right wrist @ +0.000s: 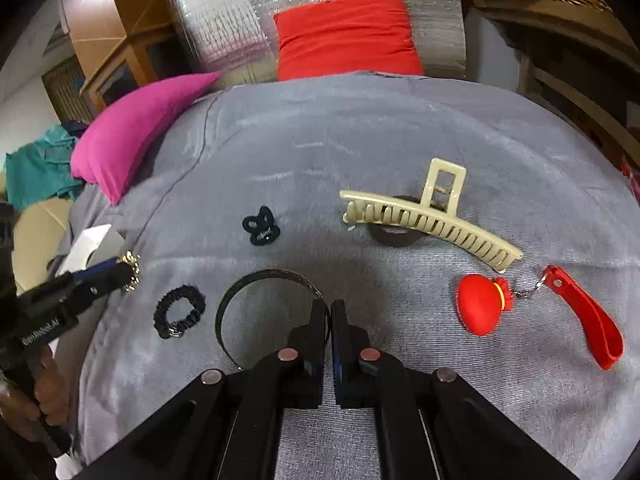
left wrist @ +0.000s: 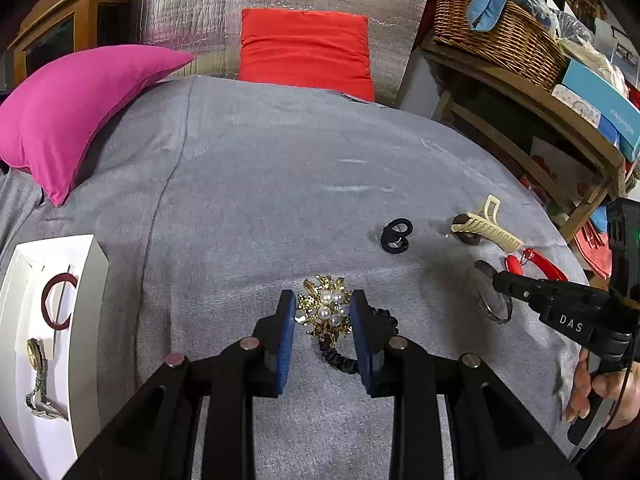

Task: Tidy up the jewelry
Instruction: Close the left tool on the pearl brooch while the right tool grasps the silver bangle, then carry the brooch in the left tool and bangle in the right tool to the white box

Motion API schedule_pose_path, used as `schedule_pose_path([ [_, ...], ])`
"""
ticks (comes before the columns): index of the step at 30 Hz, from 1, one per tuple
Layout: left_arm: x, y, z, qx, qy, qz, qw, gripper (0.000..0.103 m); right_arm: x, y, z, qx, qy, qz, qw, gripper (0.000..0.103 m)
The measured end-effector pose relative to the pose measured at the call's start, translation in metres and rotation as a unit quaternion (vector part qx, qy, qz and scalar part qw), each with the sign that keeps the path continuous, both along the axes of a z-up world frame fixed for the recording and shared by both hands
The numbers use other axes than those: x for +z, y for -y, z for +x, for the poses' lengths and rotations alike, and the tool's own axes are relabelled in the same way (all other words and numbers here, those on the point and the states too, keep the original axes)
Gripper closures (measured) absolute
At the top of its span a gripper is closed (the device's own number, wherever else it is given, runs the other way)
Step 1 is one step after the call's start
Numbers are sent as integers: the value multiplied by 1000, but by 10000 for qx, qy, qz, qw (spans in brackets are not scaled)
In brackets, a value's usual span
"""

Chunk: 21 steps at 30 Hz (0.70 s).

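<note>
My left gripper [left wrist: 323, 314] is shut on a gold brooch with pearls [left wrist: 330, 310], held just above the grey blanket [left wrist: 280, 184]; it also shows in the right wrist view [right wrist: 130, 272]. A black scrunchie [right wrist: 179, 312] lies under and beside it. My right gripper [right wrist: 330, 312] is shut on the rim of a dark bangle [right wrist: 256, 280], also seen in the left wrist view [left wrist: 490, 296]. A white jewelry box [left wrist: 86, 320] at the left holds a dark red ring-shaped band [left wrist: 58, 300] and a metal piece [left wrist: 38, 380].
On the blanket lie a small black hair tie [right wrist: 261, 227], a cream claw clip [right wrist: 432, 220] over a dark band, and a red keychain with strap [right wrist: 484, 304]. A pink cushion [left wrist: 80, 108] and a red cushion [left wrist: 306, 48] sit at the back. A wooden shelf with a wicker basket [left wrist: 496, 36] stands on the right.
</note>
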<state>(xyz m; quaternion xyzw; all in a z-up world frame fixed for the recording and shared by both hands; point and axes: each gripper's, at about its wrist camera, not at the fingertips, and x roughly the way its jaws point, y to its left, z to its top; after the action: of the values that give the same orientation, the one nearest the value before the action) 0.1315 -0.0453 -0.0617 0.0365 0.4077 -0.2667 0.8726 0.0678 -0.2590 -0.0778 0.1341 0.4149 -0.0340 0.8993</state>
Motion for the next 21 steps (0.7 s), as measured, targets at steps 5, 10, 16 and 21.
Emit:
schedule_pose_path([
  [5, 3, -2, -4, 19, 17, 1, 10000, 75, 3, -2, -3, 23, 42, 4, 10000, 99],
  [10, 6, -3, -9, 48, 84, 43, 9999, 75, 7, -3, -8, 5, 100, -16, 9999, 99],
  [16, 19, -10, -23, 288, 345, 191, 9988, 75, 14, -6, -14, 42, 208, 1, 9998, 99],
  [21, 32, -29, -39, 670, 628, 348, 9952, 75, 24, -19, -20, 183, 342, 48, 9992, 99],
])
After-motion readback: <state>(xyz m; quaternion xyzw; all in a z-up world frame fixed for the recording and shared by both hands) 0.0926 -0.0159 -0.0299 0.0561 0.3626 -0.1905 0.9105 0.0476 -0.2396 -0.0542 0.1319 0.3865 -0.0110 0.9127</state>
